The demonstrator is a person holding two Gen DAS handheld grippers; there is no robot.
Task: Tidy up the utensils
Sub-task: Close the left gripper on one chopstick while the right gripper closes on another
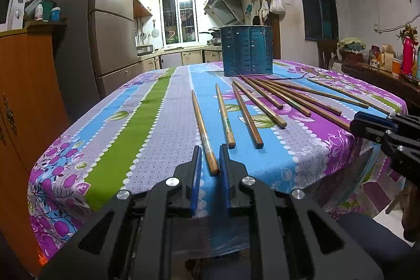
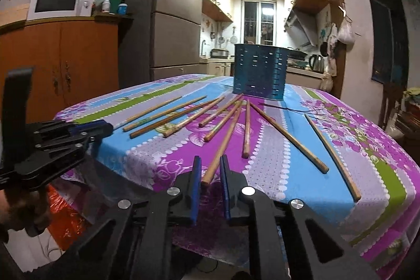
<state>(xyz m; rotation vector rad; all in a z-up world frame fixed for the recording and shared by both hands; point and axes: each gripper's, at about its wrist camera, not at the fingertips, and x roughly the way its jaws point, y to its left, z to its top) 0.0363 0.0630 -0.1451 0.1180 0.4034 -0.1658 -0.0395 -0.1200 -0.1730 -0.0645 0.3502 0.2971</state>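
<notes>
Chopsticks [image 1: 246,115] are seen fanned out flat on the table [image 1: 147,122] in front of the blue slotted holder [image 1: 246,51] in the left wrist view; the left hand-held gripper [image 1: 210,162] is held open, the near end of one chopstick [image 1: 204,134] lying between its fingers. In the right wrist view, the chopsticks [image 2: 225,112] are spread before the holder [image 2: 260,71], and the right hand-held gripper [image 2: 210,171] is parted around the end of another chopstick [image 2: 223,143].

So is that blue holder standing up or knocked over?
Upright. The holder stands on its base on the tablecloth, open rim on top. The chopsticks all lie outside it. Whether anything is inside, cannot tell.
</notes>
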